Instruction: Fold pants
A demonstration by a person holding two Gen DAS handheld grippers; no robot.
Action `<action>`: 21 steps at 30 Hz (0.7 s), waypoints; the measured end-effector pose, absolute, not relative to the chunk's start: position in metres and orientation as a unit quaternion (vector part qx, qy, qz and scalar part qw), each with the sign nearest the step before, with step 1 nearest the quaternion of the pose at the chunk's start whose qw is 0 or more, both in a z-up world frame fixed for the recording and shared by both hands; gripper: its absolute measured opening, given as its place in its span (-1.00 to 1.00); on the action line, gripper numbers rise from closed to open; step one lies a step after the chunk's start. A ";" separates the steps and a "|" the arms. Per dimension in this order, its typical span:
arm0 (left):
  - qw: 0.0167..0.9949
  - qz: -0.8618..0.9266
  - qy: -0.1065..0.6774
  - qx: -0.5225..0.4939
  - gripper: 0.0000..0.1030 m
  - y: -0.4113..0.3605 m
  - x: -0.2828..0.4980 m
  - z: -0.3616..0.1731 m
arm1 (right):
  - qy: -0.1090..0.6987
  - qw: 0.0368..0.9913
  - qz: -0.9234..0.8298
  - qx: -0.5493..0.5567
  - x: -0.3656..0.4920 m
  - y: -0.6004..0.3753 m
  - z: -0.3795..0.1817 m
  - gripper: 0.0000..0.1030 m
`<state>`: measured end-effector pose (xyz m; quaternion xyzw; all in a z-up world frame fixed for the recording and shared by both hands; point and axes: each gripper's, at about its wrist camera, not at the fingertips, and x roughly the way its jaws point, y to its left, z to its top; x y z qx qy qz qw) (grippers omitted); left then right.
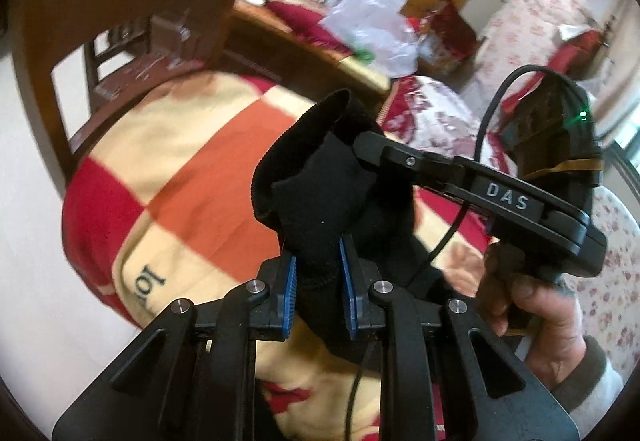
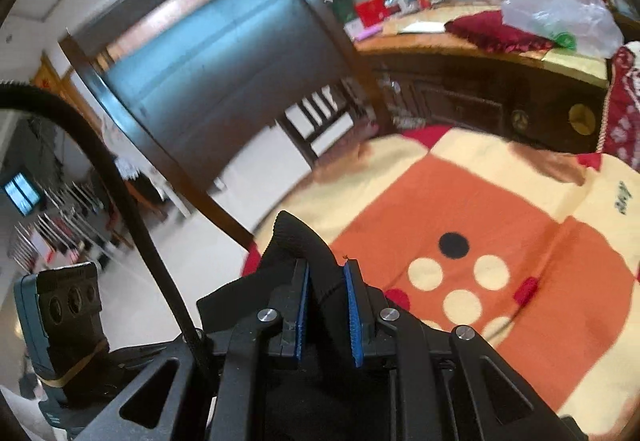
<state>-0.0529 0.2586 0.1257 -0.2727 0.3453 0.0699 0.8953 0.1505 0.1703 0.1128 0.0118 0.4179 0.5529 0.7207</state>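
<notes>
Both grippers' jaws, left gripper [image 1: 318, 283] and right gripper [image 2: 326, 311], clamp black pants [image 1: 320, 197] above a checkered blanket [image 1: 192, 169].

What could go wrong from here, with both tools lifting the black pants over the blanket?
The left tool and right tool each pinch only a bunched edge of the black pants, so the fabric might slip out. A black cable runs close against the cloth and could snag.

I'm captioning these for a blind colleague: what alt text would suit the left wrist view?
The left gripper is shut on bunched black pants, held up over a checked red, orange and cream blanket. The right gripper, held in a hand, reaches in from the right and meets the same fabric.
</notes>
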 end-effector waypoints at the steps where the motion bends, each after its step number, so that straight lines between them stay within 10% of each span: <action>1: 0.898 0.063 0.342 -0.269 -0.65 0.253 -0.054 0.131 | 0.415 0.723 0.552 0.019 0.150 0.165 0.117 -0.69; 21: 0.909 -0.094 0.366 -0.174 -0.66 0.114 -0.017 0.158 | 0.380 0.765 0.494 0.164 0.160 -0.028 0.140 -0.69</action>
